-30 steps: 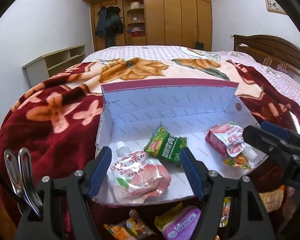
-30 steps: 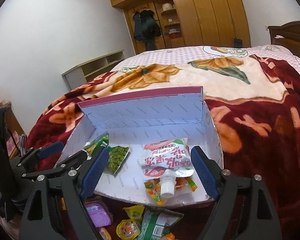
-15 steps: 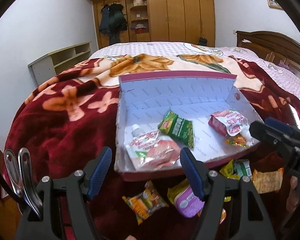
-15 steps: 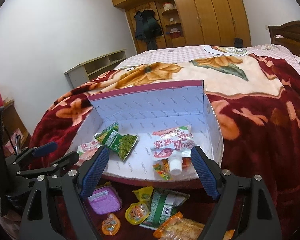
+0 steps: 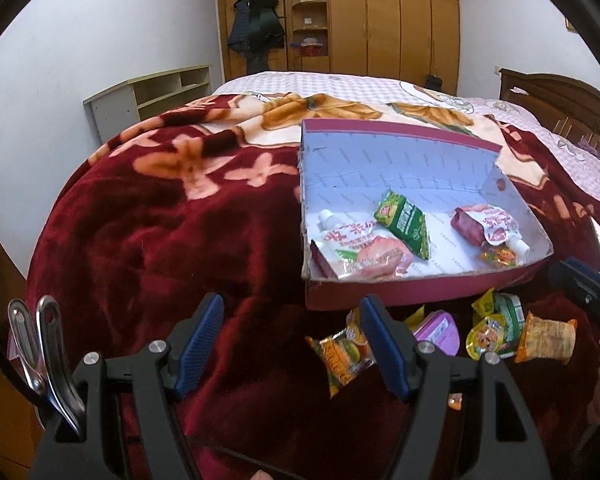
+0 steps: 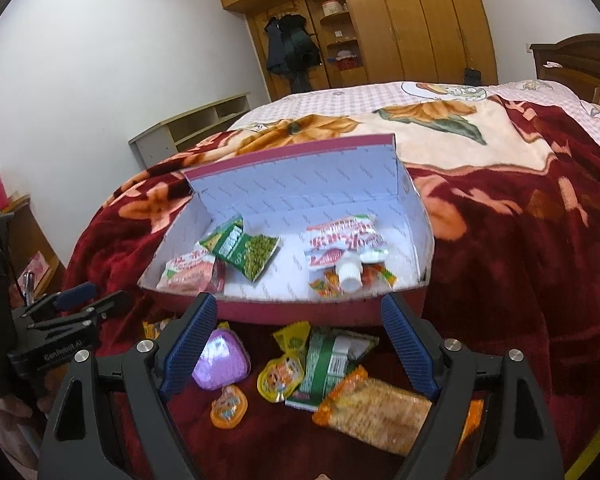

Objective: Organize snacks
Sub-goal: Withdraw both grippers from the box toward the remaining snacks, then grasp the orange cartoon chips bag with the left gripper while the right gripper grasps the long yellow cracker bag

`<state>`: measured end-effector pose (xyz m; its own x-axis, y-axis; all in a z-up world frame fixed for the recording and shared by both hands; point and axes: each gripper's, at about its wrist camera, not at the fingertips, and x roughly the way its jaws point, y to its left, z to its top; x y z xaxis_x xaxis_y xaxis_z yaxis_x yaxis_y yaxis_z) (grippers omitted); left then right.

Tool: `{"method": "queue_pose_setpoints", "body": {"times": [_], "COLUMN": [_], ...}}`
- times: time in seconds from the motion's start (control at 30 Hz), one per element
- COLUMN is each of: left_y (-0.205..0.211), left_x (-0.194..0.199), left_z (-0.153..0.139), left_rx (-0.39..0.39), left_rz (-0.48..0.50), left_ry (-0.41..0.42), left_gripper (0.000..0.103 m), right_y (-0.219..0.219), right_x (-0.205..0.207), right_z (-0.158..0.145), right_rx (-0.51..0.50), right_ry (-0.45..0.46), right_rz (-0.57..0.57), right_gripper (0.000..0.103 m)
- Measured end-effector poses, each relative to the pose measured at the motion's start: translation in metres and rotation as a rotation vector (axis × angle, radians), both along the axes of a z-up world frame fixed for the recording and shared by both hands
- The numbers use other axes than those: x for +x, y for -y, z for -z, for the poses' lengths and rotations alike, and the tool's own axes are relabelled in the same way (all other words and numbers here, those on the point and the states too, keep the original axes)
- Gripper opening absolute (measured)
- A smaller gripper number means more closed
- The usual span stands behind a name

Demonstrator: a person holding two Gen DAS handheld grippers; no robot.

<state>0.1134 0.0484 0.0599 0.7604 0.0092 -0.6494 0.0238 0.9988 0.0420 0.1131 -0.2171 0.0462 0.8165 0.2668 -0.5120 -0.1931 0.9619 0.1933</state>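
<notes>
Both grippers have drawn back from the shallow cardboard box with a white lining and maroon rim (image 6: 300, 216), which lies on the dark red floral blanket (image 5: 160, 220) covering the bed. A second ago the box filled the lower part of each view; now its near wall sits beyond the fingertips, and the loose snacks in front of it have come into sight.

The left gripper (image 5: 292, 344) has its blue-padded fingers (image 5: 200, 336) spread with nothing between them, over bare blanket left of the box. The right gripper (image 6: 296, 344) is likewise spread wide and empty, above the loose pile.

Inside the box lie a pink-and-white spouted pouch (image 5: 360, 252) at the left, a green packet of peas (image 6: 244, 252) beside it, and a second red-and-white spouted pouch (image 6: 346, 248) at the right, on top of small orange sweets (image 6: 328, 284).

On the blanket before the box: a purple triangular tin (image 6: 220, 360), a yellow round jelly cup (image 6: 280, 376), a green-and-white packet (image 6: 324, 364), an orange wrapped biscuit pack (image 6: 376, 412) and a small orange jelly cup (image 6: 228, 406).
</notes>
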Motion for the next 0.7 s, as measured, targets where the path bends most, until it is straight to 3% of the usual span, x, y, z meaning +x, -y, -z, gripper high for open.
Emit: {"method": "queue_pose_setpoints", "body": {"times": [0.37,0.7], "left_y": [0.019,0.028], "left_x": [0.001,0.019], "left_z": [0.029,0.042], "left_rx": [0.056,-0.022], "left_rz": [0.010,-0.006], "left_ry": [-0.057,-0.085], "left_gripper": [0.075,0.076], "right_y": [0.007,0.014], "right_x": [-0.025,-0.035], "right_z": [0.019,0.036], "right_rx": [-0.012,-0.023], "right_ry": [-0.053,-0.068], "right_rz": [0.010,0.025], "right_gripper": [0.086,0.086]}}
